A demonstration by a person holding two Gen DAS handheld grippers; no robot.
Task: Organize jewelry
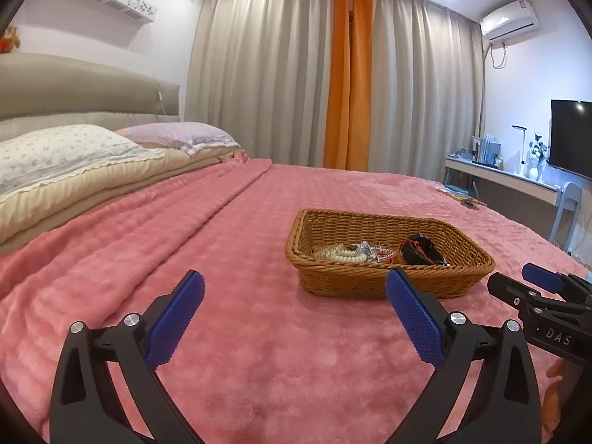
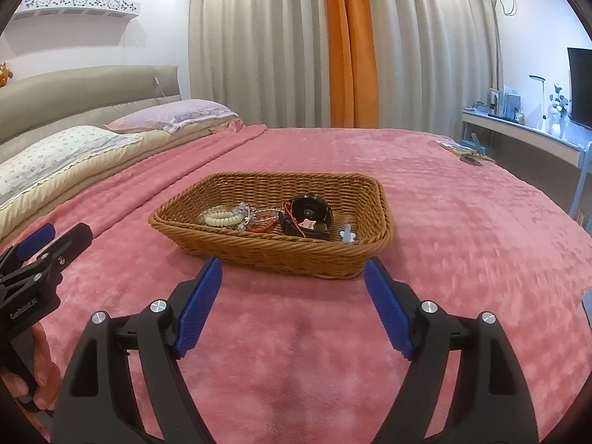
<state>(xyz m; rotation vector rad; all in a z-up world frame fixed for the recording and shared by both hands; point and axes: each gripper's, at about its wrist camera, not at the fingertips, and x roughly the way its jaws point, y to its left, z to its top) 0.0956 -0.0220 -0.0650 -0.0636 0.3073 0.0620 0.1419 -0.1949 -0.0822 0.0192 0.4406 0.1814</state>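
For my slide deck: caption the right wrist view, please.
Open right gripper hovers over a pink blanket, facing a wicker basket of jewelry.

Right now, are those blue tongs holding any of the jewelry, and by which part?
Nothing is held. Both the left tongs and right tongs are open and empty above the pink blanket; the jewelry lies in the wicker basket.

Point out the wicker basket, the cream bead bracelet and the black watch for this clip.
wicker basket [image 2: 281, 259], right wrist view, on its near outer wall.
cream bead bracelet [image 2: 219, 218], right wrist view, on the beads at the basket's left end.
black watch [image 2: 310, 210], right wrist view, on its round face.
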